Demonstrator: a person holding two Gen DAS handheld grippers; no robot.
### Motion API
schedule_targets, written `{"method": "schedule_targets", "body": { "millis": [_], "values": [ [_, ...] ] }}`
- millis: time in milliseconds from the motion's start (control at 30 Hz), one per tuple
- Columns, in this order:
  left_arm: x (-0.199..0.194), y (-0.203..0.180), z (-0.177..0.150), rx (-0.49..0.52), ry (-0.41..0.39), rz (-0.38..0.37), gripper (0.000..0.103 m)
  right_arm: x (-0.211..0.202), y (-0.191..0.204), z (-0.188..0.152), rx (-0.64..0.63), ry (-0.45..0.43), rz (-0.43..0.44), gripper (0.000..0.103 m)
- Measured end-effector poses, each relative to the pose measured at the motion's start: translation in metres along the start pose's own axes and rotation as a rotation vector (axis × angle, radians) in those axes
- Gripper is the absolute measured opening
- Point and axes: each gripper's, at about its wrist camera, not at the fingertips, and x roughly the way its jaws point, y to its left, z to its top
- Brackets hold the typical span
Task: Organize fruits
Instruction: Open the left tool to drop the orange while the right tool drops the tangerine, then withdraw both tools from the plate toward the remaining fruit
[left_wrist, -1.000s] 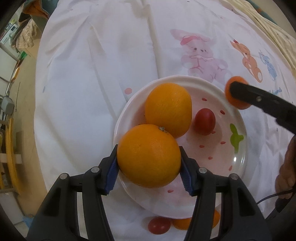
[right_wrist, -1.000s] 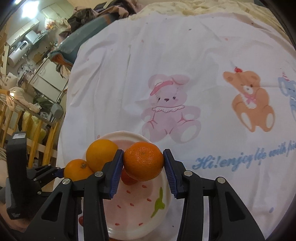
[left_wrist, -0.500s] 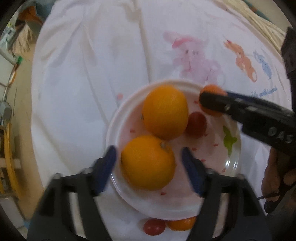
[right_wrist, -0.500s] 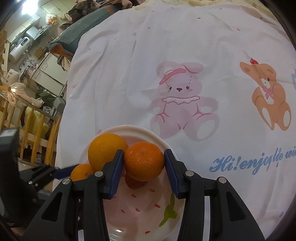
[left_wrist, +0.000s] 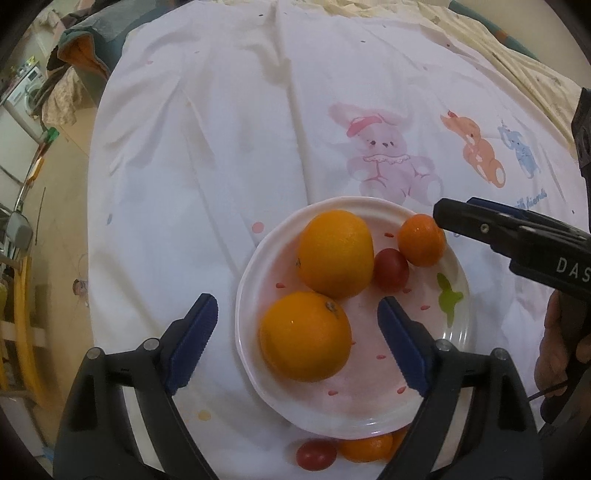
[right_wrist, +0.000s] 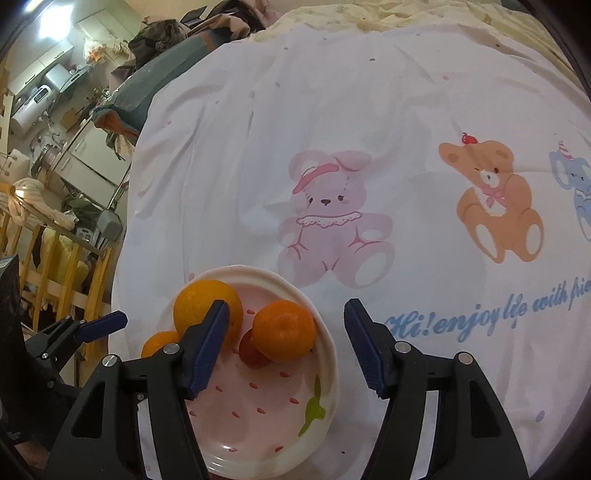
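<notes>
A white plate (left_wrist: 458, 321) with red dots holds two large oranges (left_wrist: 306, 336) (left_wrist: 335, 253), a red cherry tomato (left_wrist: 391, 268) and a small mandarin (left_wrist: 422, 240). My left gripper (left_wrist: 297, 334) is open, its blue pads either side of the near orange, not touching it. My right gripper (right_wrist: 286, 334) is open around the mandarin (right_wrist: 284, 330), which rests on the plate (right_wrist: 328, 373) at its far rim. In the left wrist view the right gripper's fingers (left_wrist: 476, 221) reach in from the right.
A second cherry tomato (left_wrist: 316, 455) and a small orange fruit (left_wrist: 365, 448) lie on the white cartoon-printed cloth (left_wrist: 221, 166) just in front of the plate. The cloth's left edge drops off to the floor and furniture (right_wrist: 55, 206).
Both grippers opened. The left let go of the near orange onto the plate and drew back. The right carried the mandarin over the plate and released it by the tomato.
</notes>
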Motion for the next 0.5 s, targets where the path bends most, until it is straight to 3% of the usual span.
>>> {"method": "schedule_targets", "body": {
  "millis": [300,500],
  "values": [
    [-0.010,-0.001,-0.003,-0.003,-0.034,-0.003,0.086,-0.024,0.002,-0.005,0.004,-0.028,-0.024,0.067],
    [-0.033,0.010,-0.006,-0.039,-0.103,-0.007,0.086,-0.053,0.001,-0.013,0.015,-0.054,-0.046,0.067]
  ]
}}
